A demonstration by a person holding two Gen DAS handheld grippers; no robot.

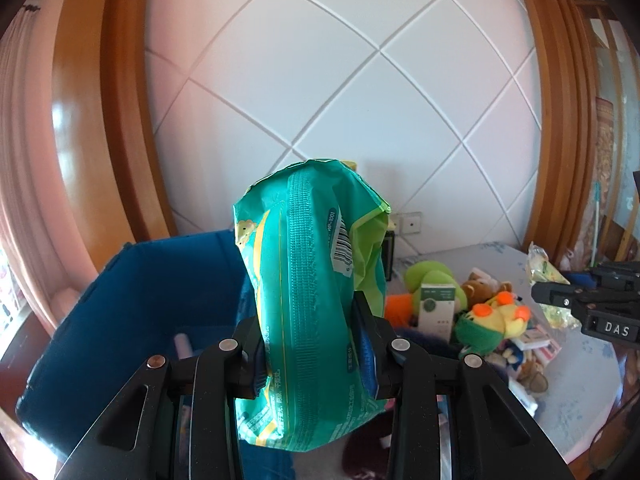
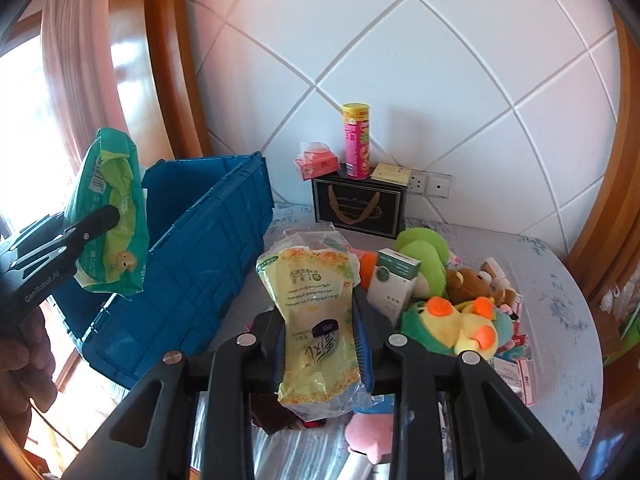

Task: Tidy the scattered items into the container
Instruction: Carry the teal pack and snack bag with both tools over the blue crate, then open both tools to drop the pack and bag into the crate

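Observation:
My left gripper [image 1: 312,344] is shut on a green wipes pack [image 1: 308,280] and holds it upright above the near edge of the blue crate [image 1: 132,300]. The pack also shows in the right wrist view [image 2: 112,216], with the left gripper [image 2: 104,220] over the crate [image 2: 208,256]. My right gripper [image 2: 320,336] is shut on a yellow plastic-wrapped pack [image 2: 312,312], held above the table, right of the crate. The right gripper [image 1: 560,300] shows at the right edge of the left wrist view.
A heap of plush toys [image 2: 452,316] and a white-green box [image 2: 394,284] lies on the floral table [image 2: 560,320]. A black box [image 2: 358,208] at the wall carries a pink can [image 2: 357,140] and a tissue pack [image 2: 318,164]. A pink plush [image 2: 368,432] lies below my right gripper.

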